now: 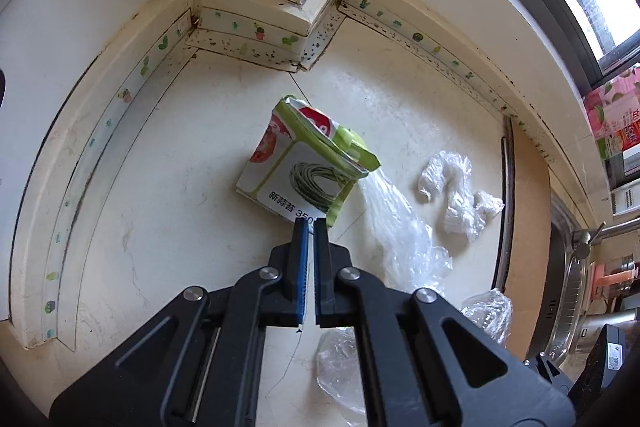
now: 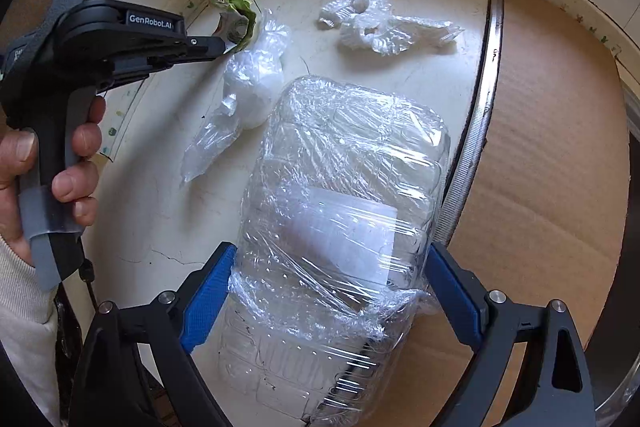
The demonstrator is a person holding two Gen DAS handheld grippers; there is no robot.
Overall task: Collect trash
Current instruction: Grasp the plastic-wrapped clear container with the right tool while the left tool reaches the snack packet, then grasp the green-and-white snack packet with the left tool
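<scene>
On the pale bench (image 1: 168,211), in the corner under the window, the left gripper (image 1: 311,227) has its fingers pressed together on the edge of a green vegetable packet (image 1: 304,167), which hangs tilted. The hold is thin: the packet could slip free. The right gripper (image 2: 328,279) has fingers spread wide, flanking a clear film-wrapped tray (image 2: 336,227); the slick film may slide, or the tray may buckle. Only the right view shows the person's hand (image 2: 44,167) and the cardboard (image 2: 552,147); only the left shows the packet's print. Crumpled film (image 2: 384,27) and a loose bag (image 2: 240,99) lie uncollected.
</scene>
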